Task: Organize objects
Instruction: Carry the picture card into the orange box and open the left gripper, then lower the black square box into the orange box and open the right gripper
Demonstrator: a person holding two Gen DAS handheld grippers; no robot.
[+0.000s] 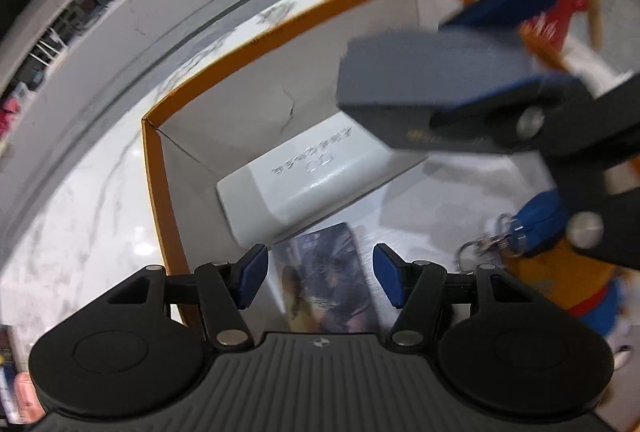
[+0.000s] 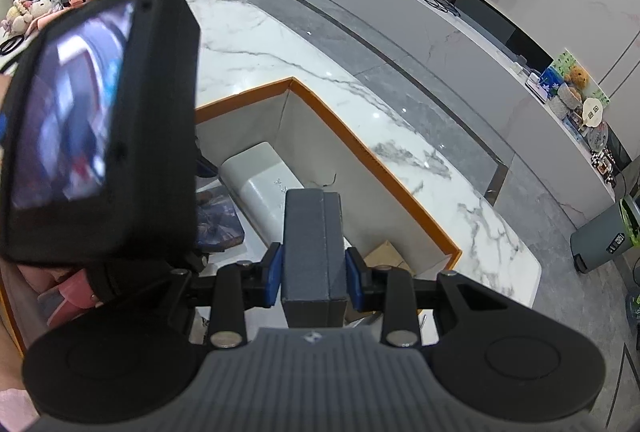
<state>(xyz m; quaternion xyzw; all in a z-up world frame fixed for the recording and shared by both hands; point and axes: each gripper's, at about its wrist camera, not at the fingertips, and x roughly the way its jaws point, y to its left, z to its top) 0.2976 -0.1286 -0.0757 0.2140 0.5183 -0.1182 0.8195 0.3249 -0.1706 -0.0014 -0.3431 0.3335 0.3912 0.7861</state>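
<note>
- While the right gripper is clamped on a grey box, its blue pads press the box's two long sides, and the box is held in the air above the open orange-edged carton.
- From the left wrist view, that grey box hangs over a white box lying on the carton floor; a small gold mark shows on the grey box's end face, too blurred to read.
- Raised or printed lettering runs along the white box's top, but I cannot make out the words.
- With its jaws apart and holding nothing, the left gripper sits over a flat card pack with dark artwork that lies just beside the white box.
- Faint small print runs along the carton's orange rim; it is unreadable.
- Toward the right of the left view, a blue keyring piece with a metal clip lies near an orange plush toy.
- Outside the carton, a white marble tabletop carries it.
- On the back of the left gripper, a small screen shows a blurred picture.
</note>
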